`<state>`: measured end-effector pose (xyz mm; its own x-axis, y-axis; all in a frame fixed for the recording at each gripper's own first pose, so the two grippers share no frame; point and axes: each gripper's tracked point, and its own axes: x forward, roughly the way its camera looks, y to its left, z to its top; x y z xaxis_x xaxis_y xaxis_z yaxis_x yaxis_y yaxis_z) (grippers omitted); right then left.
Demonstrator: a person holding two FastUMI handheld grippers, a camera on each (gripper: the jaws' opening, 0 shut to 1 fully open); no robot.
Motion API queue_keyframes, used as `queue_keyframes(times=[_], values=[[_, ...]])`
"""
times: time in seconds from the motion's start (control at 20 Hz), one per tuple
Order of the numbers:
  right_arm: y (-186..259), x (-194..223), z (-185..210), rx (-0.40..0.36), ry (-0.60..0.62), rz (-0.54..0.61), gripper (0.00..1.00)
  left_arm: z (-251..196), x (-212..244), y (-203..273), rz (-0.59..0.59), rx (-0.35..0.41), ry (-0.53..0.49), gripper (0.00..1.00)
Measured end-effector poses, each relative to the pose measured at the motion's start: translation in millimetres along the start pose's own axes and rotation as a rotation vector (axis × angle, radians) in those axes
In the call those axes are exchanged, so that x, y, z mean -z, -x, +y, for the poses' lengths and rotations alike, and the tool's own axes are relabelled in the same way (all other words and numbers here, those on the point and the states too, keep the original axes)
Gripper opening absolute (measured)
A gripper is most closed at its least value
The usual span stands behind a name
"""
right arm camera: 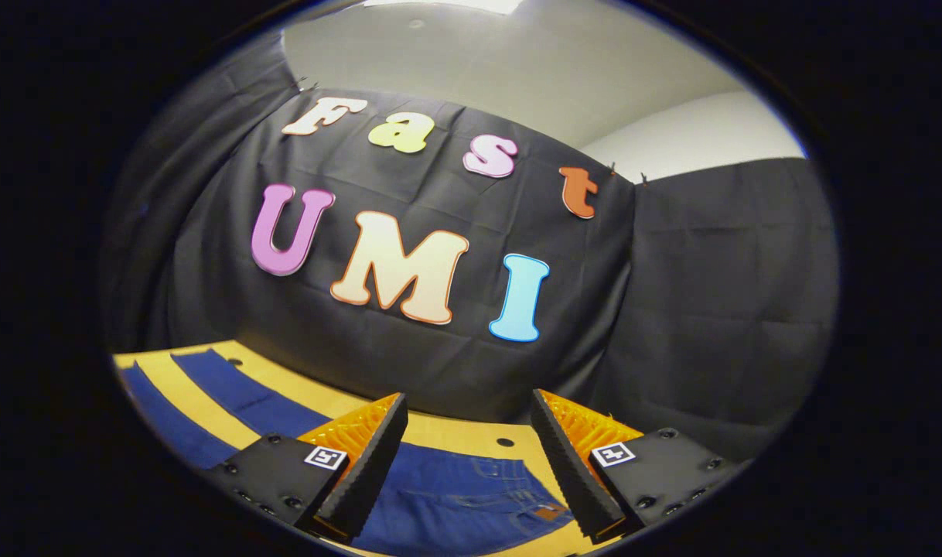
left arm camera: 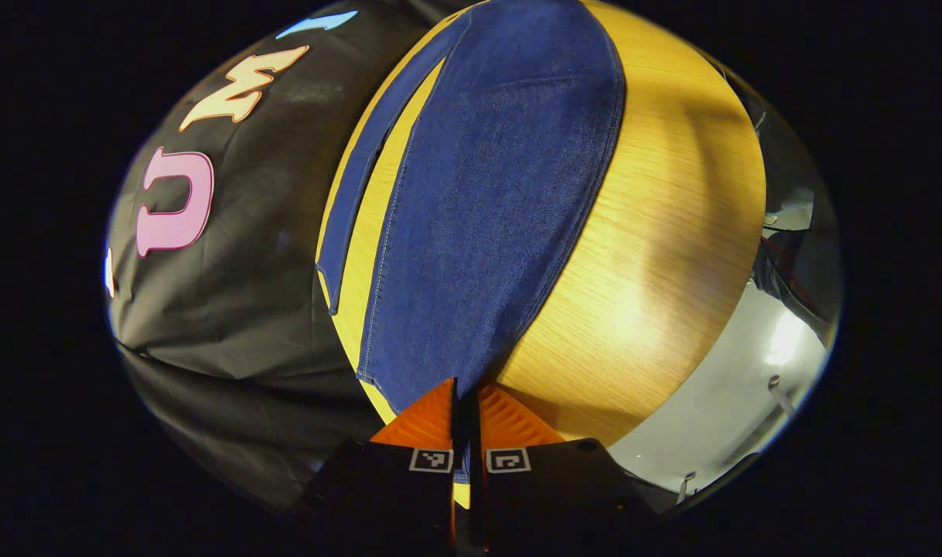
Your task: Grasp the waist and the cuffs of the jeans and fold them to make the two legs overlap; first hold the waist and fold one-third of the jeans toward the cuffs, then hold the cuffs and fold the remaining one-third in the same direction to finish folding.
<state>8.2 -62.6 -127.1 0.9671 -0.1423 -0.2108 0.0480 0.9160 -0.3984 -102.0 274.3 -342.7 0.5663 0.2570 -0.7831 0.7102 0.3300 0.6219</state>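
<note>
Over the jeans (right arm camera: 455,503), right tongs (right arm camera: 463,456) gape level; left tongs (left arm camera: 465,410) pinch a cuff.

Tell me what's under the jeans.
The jeans lie spread on a wooden table, whose bare top shows between and beside the legs. Whatever else lies beneath the denim is covered.
</note>
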Motion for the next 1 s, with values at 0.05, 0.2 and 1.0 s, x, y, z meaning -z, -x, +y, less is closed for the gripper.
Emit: queue_keyframes(times=[0.05, 0.2, 1.0], values=[[-2.2, 11.0, -10.8, -0.012, 0.074, 0.009, 0.99, -0.8, 0.8, 1.3, 0.011, -0.002, 0.004, 0.00], [-3.0, 52.6, -34.6, -0.082, 0.268, 0.052, 1.00, -2.0, 1.2, 1.2, 0.072, 0.001, -0.015, 0.00], [43.6, 303.2, -35.3, -0.673, 0.948, 0.281, 1.00, -6.4, -3.7, 6.3, 0.243, 0.068, -0.053, 0.00]])
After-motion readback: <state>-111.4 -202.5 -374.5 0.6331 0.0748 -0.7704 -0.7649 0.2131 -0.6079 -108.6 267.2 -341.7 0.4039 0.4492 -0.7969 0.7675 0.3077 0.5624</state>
